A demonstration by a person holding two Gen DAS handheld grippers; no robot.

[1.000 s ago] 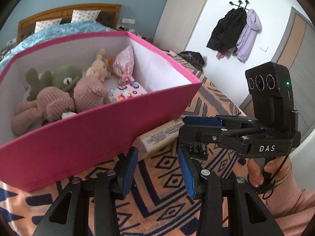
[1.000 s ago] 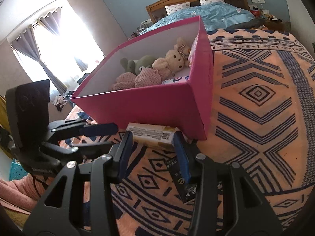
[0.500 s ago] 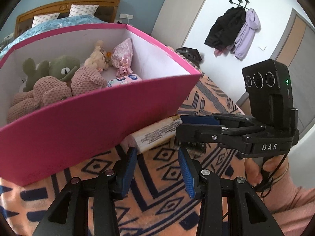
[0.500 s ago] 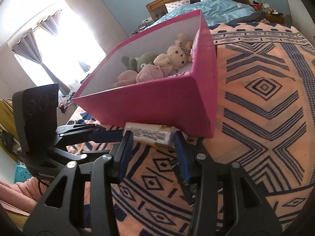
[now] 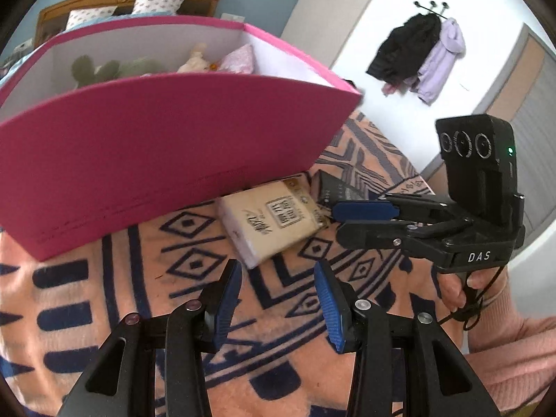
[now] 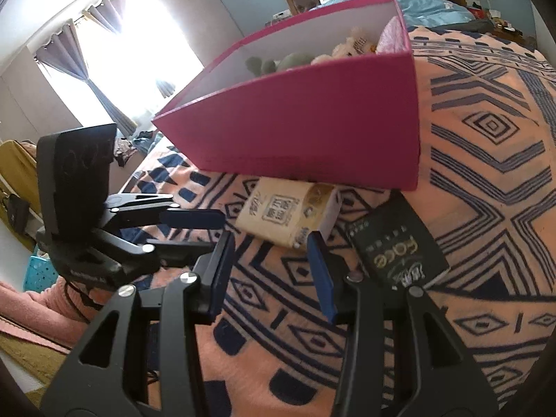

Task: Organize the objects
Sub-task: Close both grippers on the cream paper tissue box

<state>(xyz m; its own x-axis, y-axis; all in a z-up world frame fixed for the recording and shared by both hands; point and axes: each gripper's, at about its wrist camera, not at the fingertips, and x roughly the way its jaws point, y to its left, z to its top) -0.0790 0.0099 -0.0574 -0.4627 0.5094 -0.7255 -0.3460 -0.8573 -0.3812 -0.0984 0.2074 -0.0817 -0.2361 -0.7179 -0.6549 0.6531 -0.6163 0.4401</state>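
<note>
The pink box (image 5: 166, 160) on the patterned blanket (image 6: 486, 208) has plush toys (image 6: 295, 59) piled inside. A beige tissue pack (image 5: 271, 222) lies flat against its front wall, long axis diagonal, beside a black packet (image 6: 396, 246). Left tool (image 5: 278, 299) and right tool (image 6: 271, 271) both gape wide, empty.

Only the tops of the plush toys (image 5: 114, 67) visible above the near wall of the deep pink cardboard box (image 5: 166, 146), bodies hidden; same from the right wrist view (image 6: 295, 59). Far end of the beige paper-wrapped tissue pack (image 5: 274, 220) tucked against the box base, contact unclear. Flat black packet (image 5: 330, 189) mostly covered by the tissue pack and the right gripper (image 5: 347, 220) in the left view; small print unreadable, near corner behind a finger in the right view (image 6: 396, 243). Box edges smeared by blur. Rear of the left gripper (image 5: 278, 295) cut off by the lower edge.
</note>
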